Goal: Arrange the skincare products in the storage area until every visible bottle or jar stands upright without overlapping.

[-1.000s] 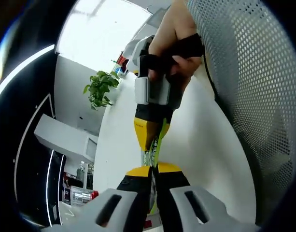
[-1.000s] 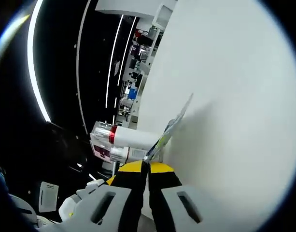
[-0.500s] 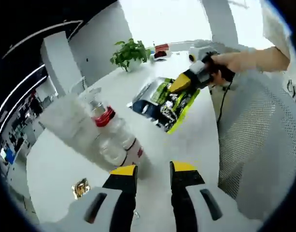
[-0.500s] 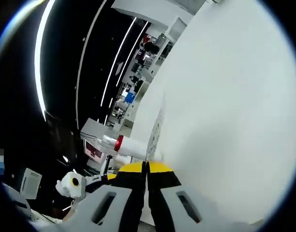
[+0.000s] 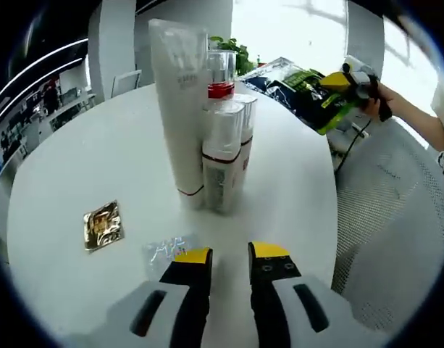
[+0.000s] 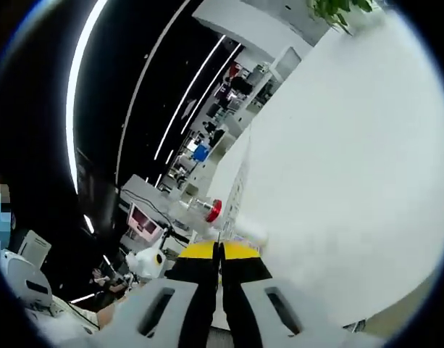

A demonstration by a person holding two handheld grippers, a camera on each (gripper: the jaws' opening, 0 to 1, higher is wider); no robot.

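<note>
Fingers of the left gripper (image 5: 229, 255) stand a little apart with nothing between them, low over the round white counter (image 5: 55, 181). Just ahead lie a clear sachet (image 5: 164, 250) and, left of it, a gold foil sachet (image 5: 103, 225); both flat, light, slippery, probably hard to pinch off the surface. Beyond, a cluster stands upright and touching: tall white tube (image 5: 179, 109), frosted pump bottle (image 5: 222, 156), red-collared clear-cap bottle (image 5: 222, 80) behind. These look light and top-heavy, smooth plastic; grip low on the body, not the cap. Far right, right gripper (image 5: 336, 81) is closed on a green-and-dark sachet pack (image 5: 298, 90), thin, floppy. Right gripper (image 6: 219, 250) fingers pressed together, pack edge-on.
</note>
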